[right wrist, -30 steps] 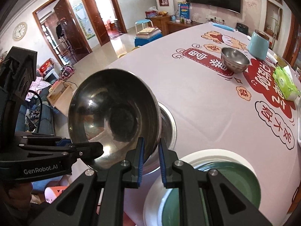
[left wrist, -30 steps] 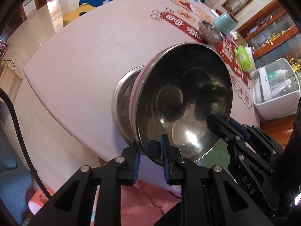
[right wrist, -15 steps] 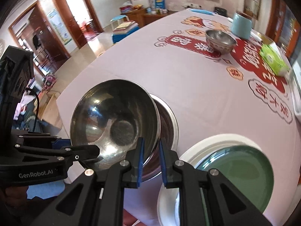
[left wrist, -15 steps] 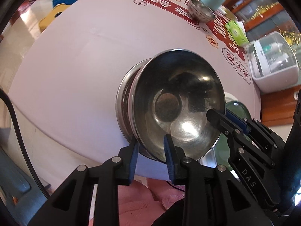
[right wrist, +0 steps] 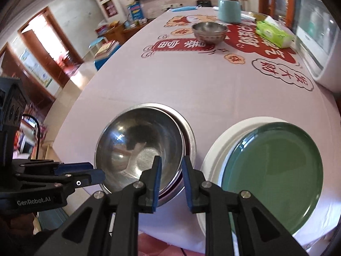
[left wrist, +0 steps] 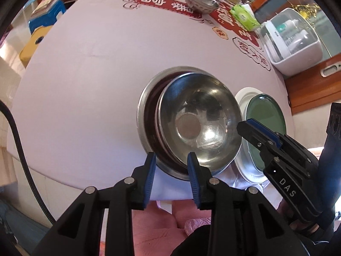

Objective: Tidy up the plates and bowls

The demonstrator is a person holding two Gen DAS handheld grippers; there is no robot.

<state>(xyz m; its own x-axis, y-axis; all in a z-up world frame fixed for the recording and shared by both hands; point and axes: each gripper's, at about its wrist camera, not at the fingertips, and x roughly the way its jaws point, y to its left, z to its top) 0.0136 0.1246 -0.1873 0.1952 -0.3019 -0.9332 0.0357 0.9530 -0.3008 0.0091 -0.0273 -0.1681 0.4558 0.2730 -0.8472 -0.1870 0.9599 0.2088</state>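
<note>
Step in hand: release of the steel bowl (left wrist: 198,125) after nesting it in the larger steel basin (left wrist: 145,115) near the table's (left wrist: 85,74) front edge. The bowl sat inside the basin, tilted and off-centre, crowded toward the side nearest the plates.

Left gripper (left wrist: 170,170): jaws had just been opening; blue pads stood on either side of the near rims, and I could not tell whether either pad touched metal. Right gripper (right wrist: 169,176): jaws likewise had just been opening, straddling the bowl's rim with a visible gap on both sides. Judged: neither clamped the bowl.

Beside the basin, a green plate (right wrist: 275,170) lay stacked on a white plate (right wrist: 215,149). 1 small steel bowl (right wrist: 210,32) stood well apart at the far end, near a teal canister (right wrist: 229,9) and a green tissue pack (right wrist: 275,34).

Next move, as judged: lift both grippers clear of the rims, then reach for the far bowl and nest it here too
</note>
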